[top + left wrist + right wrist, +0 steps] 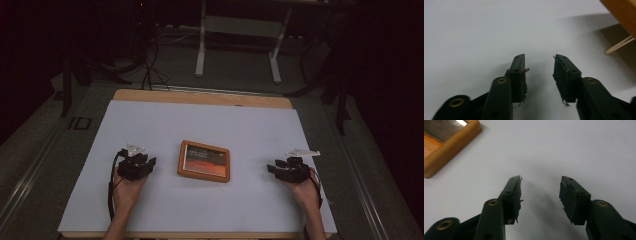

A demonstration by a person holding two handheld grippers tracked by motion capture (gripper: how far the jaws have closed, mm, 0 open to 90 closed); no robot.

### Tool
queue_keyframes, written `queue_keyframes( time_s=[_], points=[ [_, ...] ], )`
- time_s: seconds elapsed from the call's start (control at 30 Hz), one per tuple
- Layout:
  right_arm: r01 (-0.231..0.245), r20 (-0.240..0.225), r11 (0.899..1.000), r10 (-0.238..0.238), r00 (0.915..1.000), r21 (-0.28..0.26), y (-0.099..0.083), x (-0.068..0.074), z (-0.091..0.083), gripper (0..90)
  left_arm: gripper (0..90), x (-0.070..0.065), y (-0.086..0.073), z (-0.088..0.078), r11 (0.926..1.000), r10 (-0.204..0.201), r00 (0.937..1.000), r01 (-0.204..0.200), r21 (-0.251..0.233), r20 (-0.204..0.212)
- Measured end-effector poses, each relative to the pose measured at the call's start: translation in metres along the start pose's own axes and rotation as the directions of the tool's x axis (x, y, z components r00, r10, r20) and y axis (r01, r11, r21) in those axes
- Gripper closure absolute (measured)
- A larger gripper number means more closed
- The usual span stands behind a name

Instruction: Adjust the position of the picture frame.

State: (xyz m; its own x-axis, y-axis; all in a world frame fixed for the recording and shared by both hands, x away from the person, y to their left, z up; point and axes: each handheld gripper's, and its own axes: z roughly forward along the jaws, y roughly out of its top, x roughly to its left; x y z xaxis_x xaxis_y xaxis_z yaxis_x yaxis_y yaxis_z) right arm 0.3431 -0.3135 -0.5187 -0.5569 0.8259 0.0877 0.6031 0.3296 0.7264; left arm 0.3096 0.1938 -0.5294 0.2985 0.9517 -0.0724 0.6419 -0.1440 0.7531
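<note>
Dark floor and a white table frame surround our workspace, where a white sheet (pixel 200 125) covers the wooden table (pixel 200 96). We see an orange-framed picture (pixel 204 160) lying flat at the middle of the sheet. Our left gripper (pixel 137 164) rests on the sheet well to the left of the frame, its jaws apart with nothing between them. Our right gripper (pixel 284 169) sits well to the frame's right, jaws likewise spread wide and empty.

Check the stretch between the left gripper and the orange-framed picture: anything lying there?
Nothing: in the high view, bare white table cover separates the left gripper from the orange-framed picture, which lies flat mid-table.
</note>
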Motion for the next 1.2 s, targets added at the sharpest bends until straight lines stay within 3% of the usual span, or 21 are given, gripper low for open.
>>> queue_keyframes(
  time_s=[0.17,0.4,0.7,0.73,0.87,1.03,1.2],
  points=[
    [0.032,0.004,0.999,-0.032,0.9995,-0.010,0.003,0.008,-0.001,54.2,65.9,-0.004,-0.001,-0.005,0.9997,0.007,0.9992,-0.006,-0.024,0.040],
    [0.059,-0.023,0.998,-0.060,0.9979,-0.025,0.007,0.017,0.000,57.6,63.0,-0.015,0.001,-0.013,0.9968,0.061,0.9961,-0.057,-0.056,0.064],
    [0.088,-0.072,0.995,-0.092,0.9932,-0.052,0.014,0.034,0.004,69.3,61.7,-0.015,0.004,-0.017,0.9959,0.048,0.9935,-0.040,-0.081,0.103],
    [0.095,-0.087,0.994,-0.099,0.9913,-0.054,0.016,0.039,0.005,79.1,61.4,-0.015,0.004,-0.018,0.9958,0.046,0.9932,-0.037,-0.083,0.107],
    [0.137,-0.083,0.989,-0.141,0.9864,-0.058,0.020,0.053,0.008,89.6,61.0,-0.016,0.005,-0.021,0.9953,0.040,0.9912,-0.028,-0.093,0.126],
    [0.174,-0.097,0.984,-0.178,0.9792,-0.050,0.022,0.067,0.016,89.9,60.7,-0.017,0.005,-0.023,0.9948,0.044,0.9895,-0.031,-0.097,0.137],
    [0.224,-0.122,0.975,-0.222,0.9674,0.001,0.021,0.085,0.035,90.0,60.2,-0.020,0.005,-0.024,0.9946,0.052,0.9890,-0.039,-0.097,0.138]
  ],
)
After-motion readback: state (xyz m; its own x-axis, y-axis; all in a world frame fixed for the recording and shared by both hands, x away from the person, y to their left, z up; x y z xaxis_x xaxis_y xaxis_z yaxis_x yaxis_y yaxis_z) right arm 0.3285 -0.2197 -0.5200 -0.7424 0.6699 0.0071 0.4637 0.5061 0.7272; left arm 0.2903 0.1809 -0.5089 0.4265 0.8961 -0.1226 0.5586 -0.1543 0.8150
